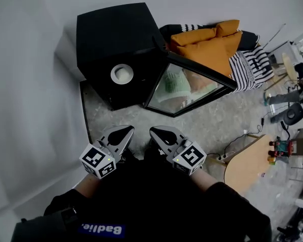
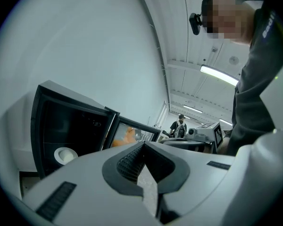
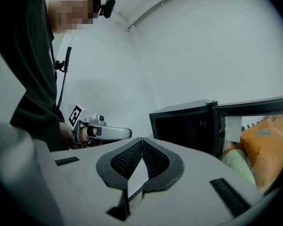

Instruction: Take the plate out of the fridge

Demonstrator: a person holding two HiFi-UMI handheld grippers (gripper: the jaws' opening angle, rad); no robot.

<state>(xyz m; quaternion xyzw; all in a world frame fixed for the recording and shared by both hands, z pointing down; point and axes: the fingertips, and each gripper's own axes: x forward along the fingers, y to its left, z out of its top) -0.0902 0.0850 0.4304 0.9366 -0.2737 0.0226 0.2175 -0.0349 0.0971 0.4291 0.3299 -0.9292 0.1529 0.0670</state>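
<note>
Head view: fridge with door open for access, plate inside; left gripper, right gripper held back near body, pre-reach. Left gripper view: jaws together, empty; plate seemingly on low shelf. Right gripper view: jaws together, empty.

The gripper is pointing, jaws pressed together and empty, at a black fridge sitting by a pale wall; a white plate is lying inside, the door standing open to its right
</note>
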